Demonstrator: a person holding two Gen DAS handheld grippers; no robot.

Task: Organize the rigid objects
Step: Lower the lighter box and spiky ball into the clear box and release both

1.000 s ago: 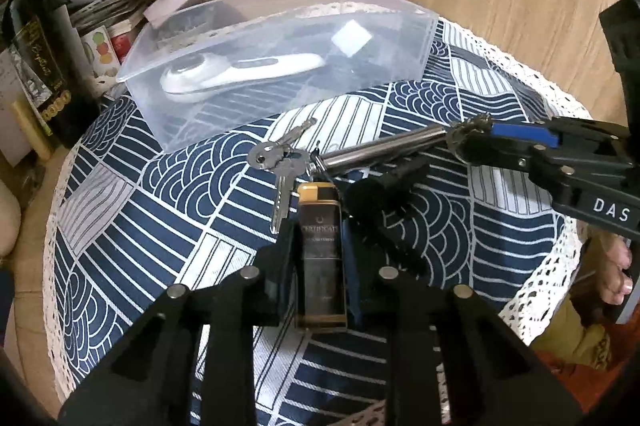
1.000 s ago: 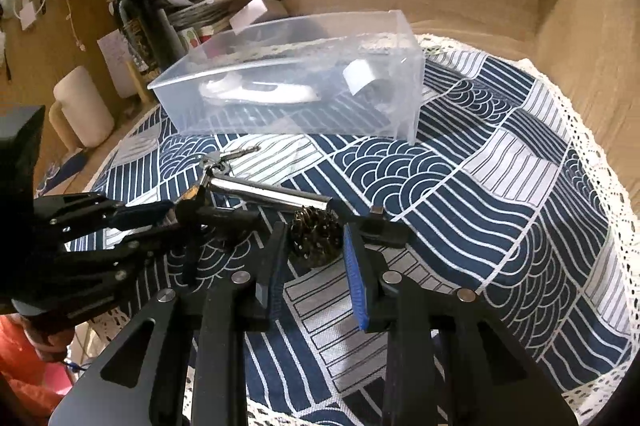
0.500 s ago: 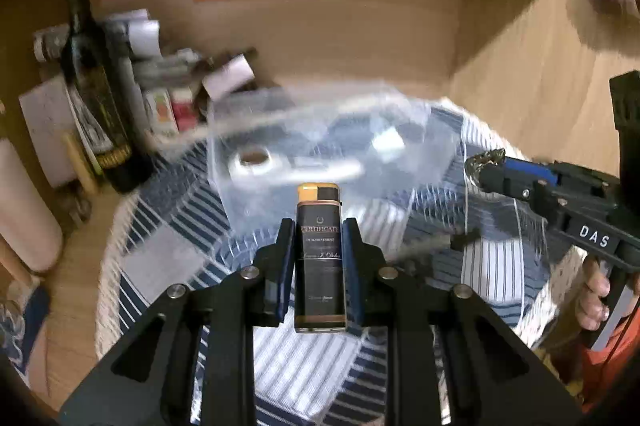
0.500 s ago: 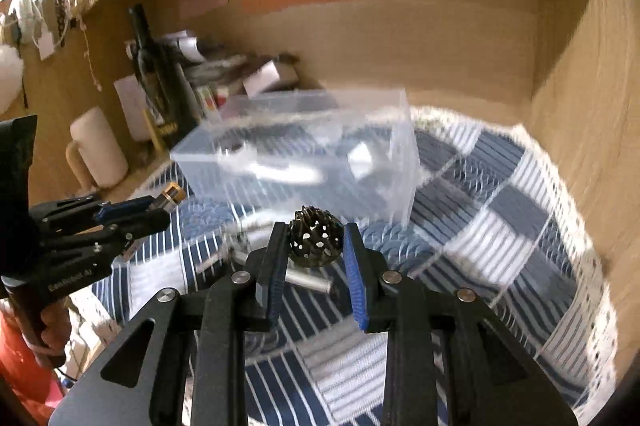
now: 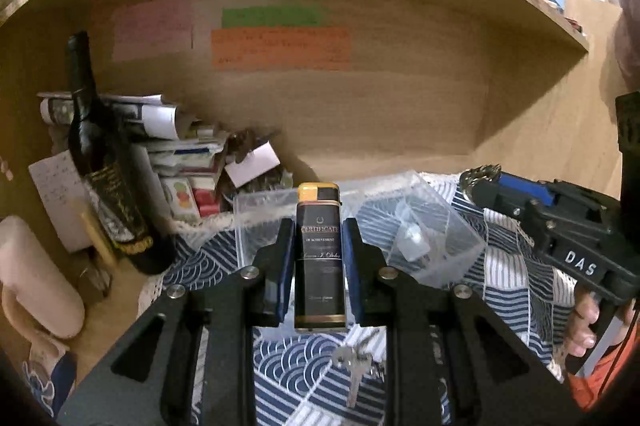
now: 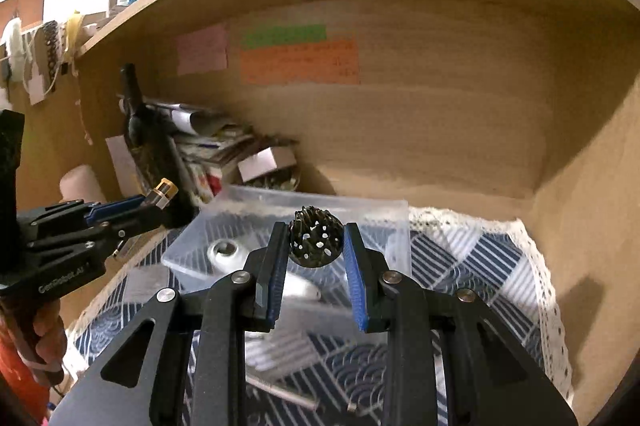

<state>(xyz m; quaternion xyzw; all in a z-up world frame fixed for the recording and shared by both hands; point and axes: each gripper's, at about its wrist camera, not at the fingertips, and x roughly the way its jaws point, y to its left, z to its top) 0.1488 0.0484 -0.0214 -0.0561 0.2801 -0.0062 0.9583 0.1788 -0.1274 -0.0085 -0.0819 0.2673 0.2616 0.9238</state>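
My left gripper (image 5: 318, 250) is shut on a black and gold lighter (image 5: 319, 262), held upright above the table in front of the clear plastic bin (image 5: 452, 226). It also shows at the left of the right wrist view (image 6: 160, 195). My right gripper (image 6: 316, 246) is shut on a dark spiky metal ball (image 6: 316, 242), raised over the bin (image 6: 384, 214). The bin holds a white handled tool (image 6: 228, 254). It also shows at the right of the left wrist view (image 5: 486, 181). A bunch of keys (image 5: 354, 366) lies on the blue patterned cloth (image 5: 516, 278) below my left gripper.
A dark wine bottle (image 5: 100, 161) stands at the back left beside a pile of papers and boxes (image 5: 188, 153). A metal rod (image 6: 280, 392) lies on the cloth. A wooden wall with coloured notes (image 5: 280, 41) closes the back, with a shelf above.
Both grippers have lifted their objects off the cloth and risen, so the views now tilt up toward the back wall. The keys and rod stay on the table.
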